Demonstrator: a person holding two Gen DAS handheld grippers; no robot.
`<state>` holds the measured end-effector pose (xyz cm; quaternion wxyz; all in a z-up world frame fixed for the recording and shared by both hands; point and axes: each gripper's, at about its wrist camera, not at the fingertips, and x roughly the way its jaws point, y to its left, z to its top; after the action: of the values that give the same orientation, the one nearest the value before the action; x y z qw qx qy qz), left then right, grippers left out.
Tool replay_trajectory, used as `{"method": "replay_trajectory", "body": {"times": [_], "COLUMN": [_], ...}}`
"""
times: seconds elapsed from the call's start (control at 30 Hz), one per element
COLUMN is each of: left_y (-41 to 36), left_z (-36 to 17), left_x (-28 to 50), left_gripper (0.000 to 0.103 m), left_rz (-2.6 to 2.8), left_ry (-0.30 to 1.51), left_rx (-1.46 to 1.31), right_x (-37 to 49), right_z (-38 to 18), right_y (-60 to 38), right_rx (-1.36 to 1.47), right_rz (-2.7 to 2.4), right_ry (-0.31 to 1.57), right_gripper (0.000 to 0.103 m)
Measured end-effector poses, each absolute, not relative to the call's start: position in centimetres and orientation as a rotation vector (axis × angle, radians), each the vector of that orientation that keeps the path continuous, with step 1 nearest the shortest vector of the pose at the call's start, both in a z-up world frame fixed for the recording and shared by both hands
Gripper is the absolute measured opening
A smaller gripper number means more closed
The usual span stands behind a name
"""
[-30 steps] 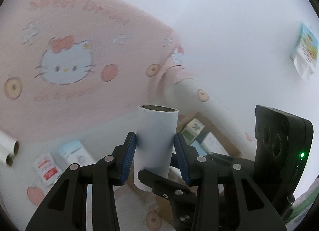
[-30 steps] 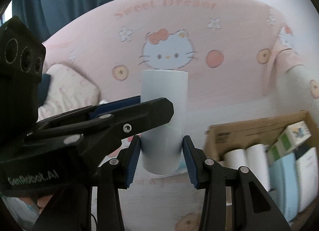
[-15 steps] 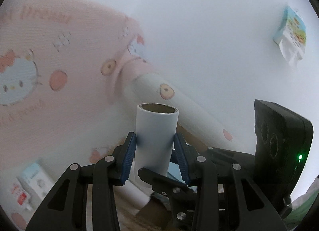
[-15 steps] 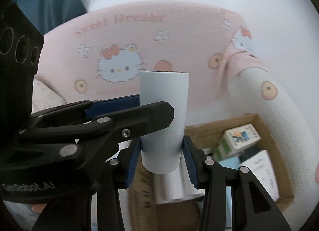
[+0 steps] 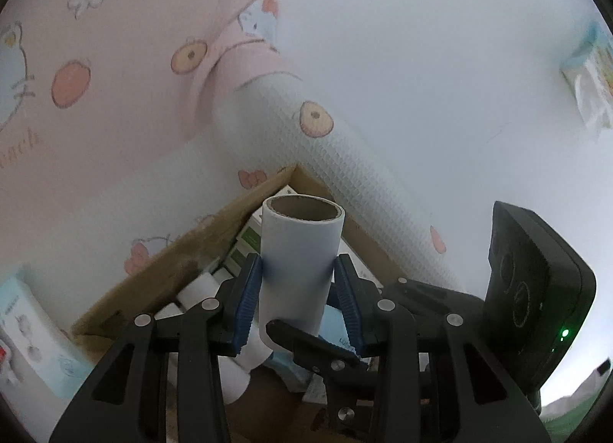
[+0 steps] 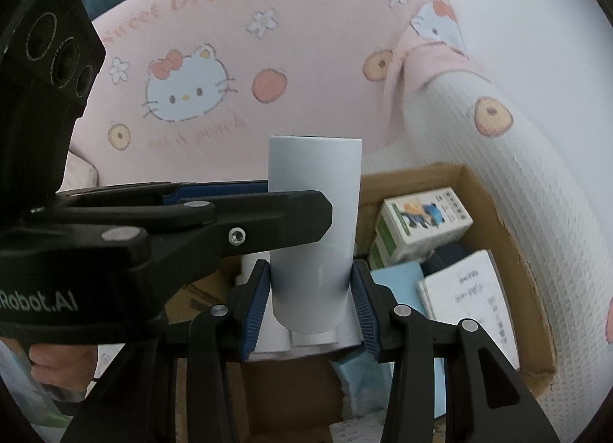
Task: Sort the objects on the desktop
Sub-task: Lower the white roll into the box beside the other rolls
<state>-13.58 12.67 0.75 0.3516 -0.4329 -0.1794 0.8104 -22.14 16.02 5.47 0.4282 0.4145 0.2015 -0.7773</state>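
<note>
- The left gripper (image 5: 300,303) and the right gripper (image 6: 311,303) each pinch the same white roll (image 6: 315,228) between their jaws, probably to steady it.
- The roll hangs above the cardboard box (image 6: 479,190), where similar rolls (image 5: 199,288) already lie, apparently its sorting place.

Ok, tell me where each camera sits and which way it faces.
Left wrist: on the left gripper, looking down past its roll into the box; the right gripper crosses below.
Right wrist: on the right gripper, over the box; left gripper and a hand show.
Shared: box, pink cover.
</note>
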Motion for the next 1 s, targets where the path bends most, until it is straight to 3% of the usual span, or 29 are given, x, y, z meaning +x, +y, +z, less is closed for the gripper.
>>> {"method": "replay_trajectory", "body": {"times": [0.47, 0.57, 0.7, 1.0], "left_y": [14.3, 14.2, 14.0, 14.1], "left_z": [-3.7, -4.6, -5.6, -6.7], "left_x": [-15.5, -16.1, -16.7, -16.7], "left_gripper": [0.04, 0.034, 0.019, 0.018], "left_rz": [2.007, 1.978, 1.956, 1.964], "left_ry": [-0.551, -0.6, -0.634, -0.628], "left_rx": [-1.389, -1.429, -1.506, -1.551], "right_x": [-24.2, -24.2, -24.5, -24.0], "right_z": [1.4, 0.8, 0.3, -0.4], "right_y": [16.5, 16.4, 16.5, 16.0], "right_rx": [1.175, 1.179, 1.203, 1.18], "right_rz": [-1.891, -1.891, -1.883, -1.85], "right_ry": [0.577, 0.62, 0.632, 0.687], "right_gripper": [0.04, 0.04, 0.04, 0.04]}}
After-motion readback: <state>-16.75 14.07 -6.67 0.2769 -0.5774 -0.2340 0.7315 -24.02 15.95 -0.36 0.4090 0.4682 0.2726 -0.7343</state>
